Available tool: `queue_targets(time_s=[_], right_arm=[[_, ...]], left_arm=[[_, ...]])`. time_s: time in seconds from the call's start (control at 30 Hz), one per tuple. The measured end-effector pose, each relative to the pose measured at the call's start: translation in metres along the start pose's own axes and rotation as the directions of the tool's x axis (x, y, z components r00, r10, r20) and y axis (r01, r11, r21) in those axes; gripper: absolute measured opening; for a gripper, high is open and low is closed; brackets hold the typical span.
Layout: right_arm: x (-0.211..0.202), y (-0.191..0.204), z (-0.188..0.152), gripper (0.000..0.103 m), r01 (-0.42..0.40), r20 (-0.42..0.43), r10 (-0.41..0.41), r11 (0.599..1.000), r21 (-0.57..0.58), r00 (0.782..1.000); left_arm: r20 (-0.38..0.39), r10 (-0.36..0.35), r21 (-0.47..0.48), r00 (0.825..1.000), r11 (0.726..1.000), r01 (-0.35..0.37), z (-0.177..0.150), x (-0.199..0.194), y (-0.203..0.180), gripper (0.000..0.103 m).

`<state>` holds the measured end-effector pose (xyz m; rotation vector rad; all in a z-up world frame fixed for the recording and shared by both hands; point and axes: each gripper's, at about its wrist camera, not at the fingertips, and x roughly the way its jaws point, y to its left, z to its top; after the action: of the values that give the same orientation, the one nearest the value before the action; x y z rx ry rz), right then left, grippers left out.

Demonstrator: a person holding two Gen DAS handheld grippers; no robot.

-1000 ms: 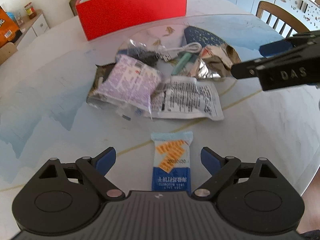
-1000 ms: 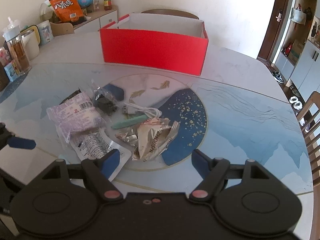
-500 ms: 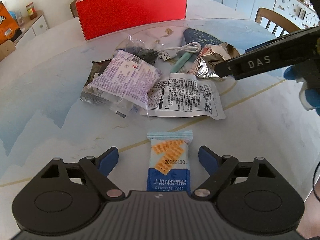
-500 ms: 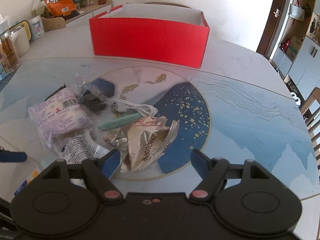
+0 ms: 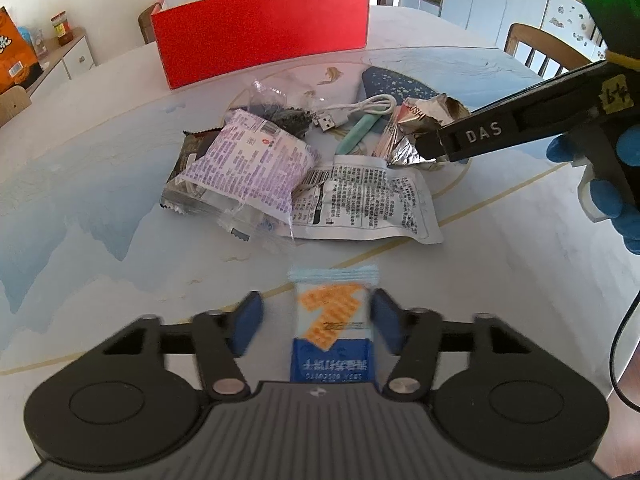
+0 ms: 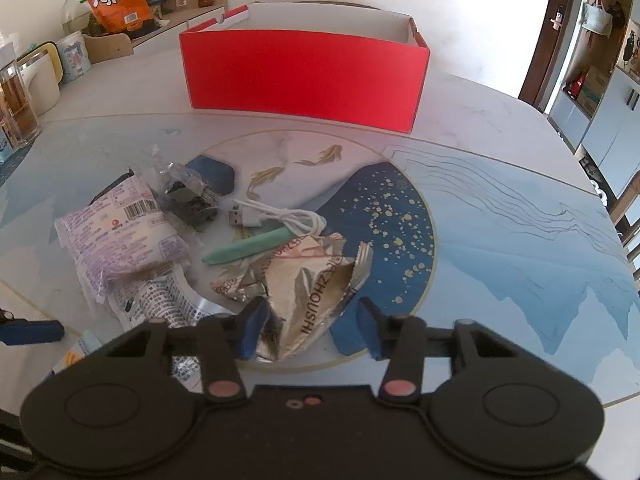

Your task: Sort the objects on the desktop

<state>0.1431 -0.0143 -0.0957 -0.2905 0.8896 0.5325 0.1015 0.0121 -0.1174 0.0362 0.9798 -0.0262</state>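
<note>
Sorting is only beginning: the left gripper (image 5: 314, 322) is closing around a blue-and-orange biscuit packet (image 5: 333, 328) near the table's (image 6: 520, 208) front edge, right pad touching, while the right gripper (image 6: 310, 330) is closing on a crumpled foil wrapper (image 6: 304, 284); the remaining clutter is lying mid-table, and the red box (image 6: 304, 72) is waiting at the far edge.

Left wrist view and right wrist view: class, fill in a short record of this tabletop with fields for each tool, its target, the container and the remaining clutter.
left tool: closing around the blue biscuit packet
right tool: closing around the crumpled foil wrapper
container: red box, at the far side
remaining clutter: purple packet, white USB cable, green pen-like stick, printed white packet
surface: table
</note>
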Motion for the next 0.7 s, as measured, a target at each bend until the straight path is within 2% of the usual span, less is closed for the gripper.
queue_targets(time_s=[0.07, 0.13, 0.27, 0.7], right_arm=[[0.0, 0.0, 0.0, 0.043, 0.0, -0.002, 0.0, 1.0, -0.002, 1.0], [-0.001, 0.001, 0.0, 0.041, 0.003, -0.002, -0.003, 1.0, -0.002, 1.0], [-0.002, 0.0, -0.001, 0.036, 0.005, 0.0, -0.005, 1.0, -0.001, 1.0], [-0.013, -0.001, -0.004, 0.031, 0.016, 0.008, -0.016, 1.0, -0.001, 1.0]], left_arm=[[0.0, -0.001, 0.004, 1.0, 1.0, 0.001, 0.001, -0.001, 0.0, 0.038], [-0.002, -0.001, 0.001, 1.0, 1.0, 0.001, 0.002, -0.001, 0.0, 0.036], [-0.003, 0.012, 0.006, 1.0, 1.0, -0.012, 0.004, -0.001, 0.002, 0.035], [-0.02, 0.031, -0.032, 0.999, 0.999, -0.032, 0.007, -0.001, 0.013, 0.035]])
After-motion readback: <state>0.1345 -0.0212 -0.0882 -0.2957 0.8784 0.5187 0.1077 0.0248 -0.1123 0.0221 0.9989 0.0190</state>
